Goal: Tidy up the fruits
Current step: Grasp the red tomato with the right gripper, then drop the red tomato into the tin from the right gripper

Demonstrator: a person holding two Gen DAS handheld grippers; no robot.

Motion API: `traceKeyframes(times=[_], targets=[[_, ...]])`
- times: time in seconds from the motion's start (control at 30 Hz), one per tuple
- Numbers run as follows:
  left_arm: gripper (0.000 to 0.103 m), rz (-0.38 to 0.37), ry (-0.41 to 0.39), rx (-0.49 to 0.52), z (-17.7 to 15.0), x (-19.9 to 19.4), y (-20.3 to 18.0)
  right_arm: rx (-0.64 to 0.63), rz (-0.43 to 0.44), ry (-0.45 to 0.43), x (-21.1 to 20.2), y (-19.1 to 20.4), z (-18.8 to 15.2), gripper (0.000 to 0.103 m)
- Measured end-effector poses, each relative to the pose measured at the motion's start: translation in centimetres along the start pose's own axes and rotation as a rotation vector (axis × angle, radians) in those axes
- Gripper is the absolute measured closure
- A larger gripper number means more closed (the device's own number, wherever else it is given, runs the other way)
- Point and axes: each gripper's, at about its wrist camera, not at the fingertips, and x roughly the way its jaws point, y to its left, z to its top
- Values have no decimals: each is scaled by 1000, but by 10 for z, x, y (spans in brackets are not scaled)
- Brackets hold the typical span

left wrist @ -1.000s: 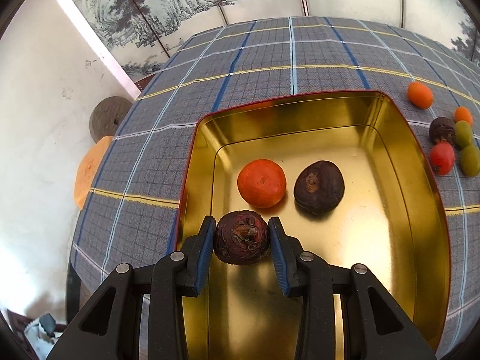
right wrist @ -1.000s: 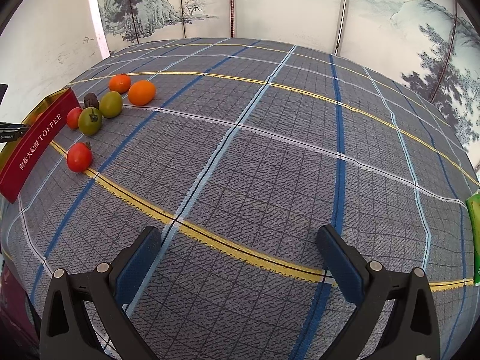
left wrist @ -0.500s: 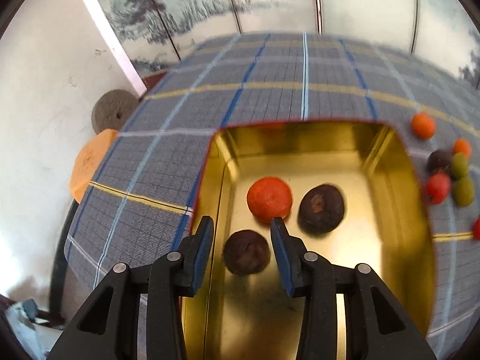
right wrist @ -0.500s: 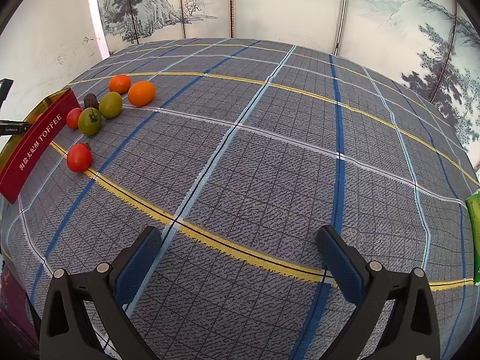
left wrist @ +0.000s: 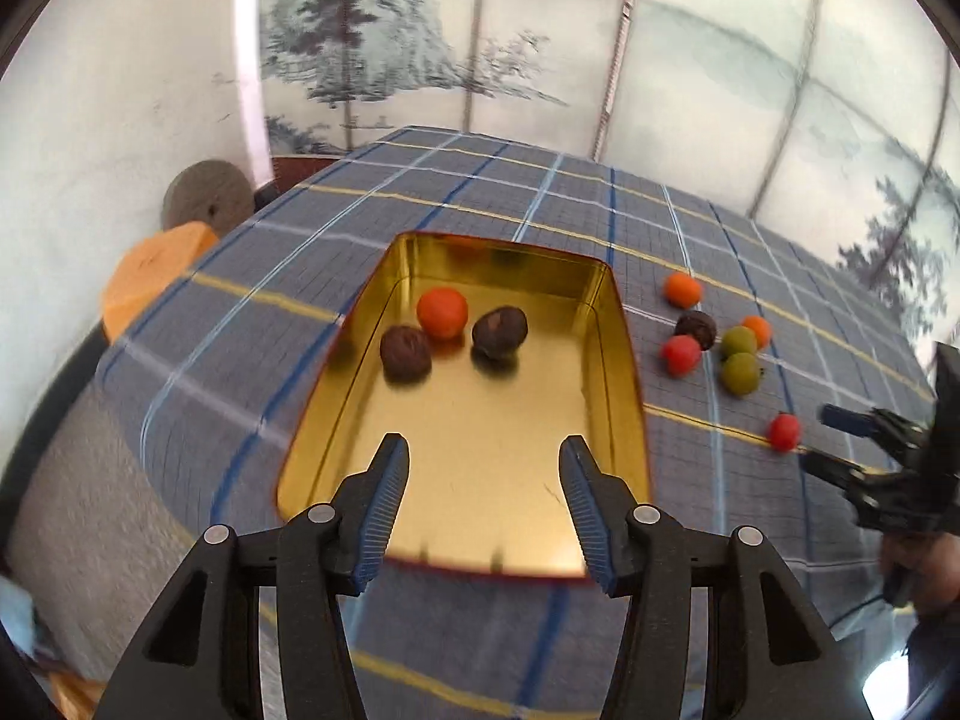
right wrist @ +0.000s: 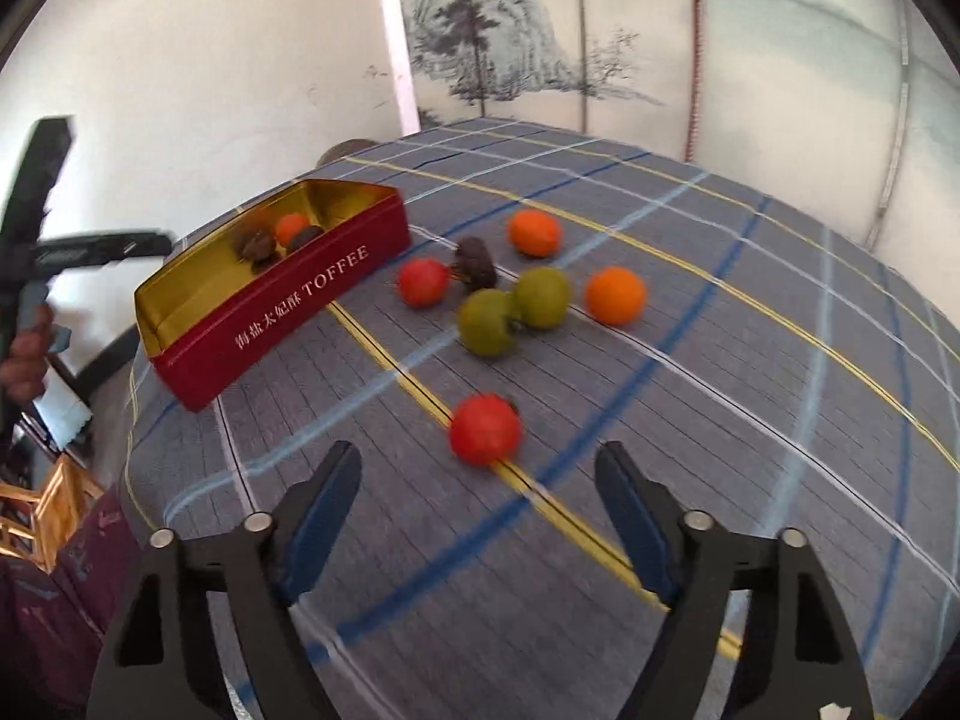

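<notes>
A red toffee tin (left wrist: 624,372) (right wrist: 288,306) with a gold inside holds two dark brown fruits (left wrist: 406,353) (left wrist: 499,332) and an orange one (left wrist: 442,312). My left gripper (left wrist: 483,498) is open and empty, raised above the tin's near end. Right of the tin, loose fruits lie on the checked cloth: two red (right wrist: 485,427) (right wrist: 422,281), two green (right wrist: 487,323) (right wrist: 542,297), two orange (right wrist: 615,294) (right wrist: 534,232) and one dark brown (right wrist: 475,263). My right gripper (right wrist: 480,510) is open and empty, just short of the nearest red fruit.
The table's left edge drops off beside the tin. An orange cushion (left wrist: 150,270) and a grey round disc (left wrist: 207,195) lie beyond that edge. A painted screen stands behind the table. The right gripper shows at the right edge of the left wrist view (left wrist: 888,462).
My left gripper let go of the dark fruit in the tin, opened wide and drew back and up. My right gripper swung left toward the loose fruits.
</notes>
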Motion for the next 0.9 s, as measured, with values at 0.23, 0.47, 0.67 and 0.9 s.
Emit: traceKeyframes(times=[0.23, 0.47, 0.67, 0.9], targets=[[37, 72, -80, -13, -38, -36, -19, 27, -17, 78, 32, -5, 6, 52], [17, 87, -96, 12, -64, -53, -31, 44, -22, 100, 31, -1, 10, 74], [5, 94, -82, -25, -77, -58, -22, -38, 175, -5, 11, 57, 63, 74], [5, 48, -54, -94, -83, -61, -2, -128, 396, 61, 70, 153, 119, 74]])
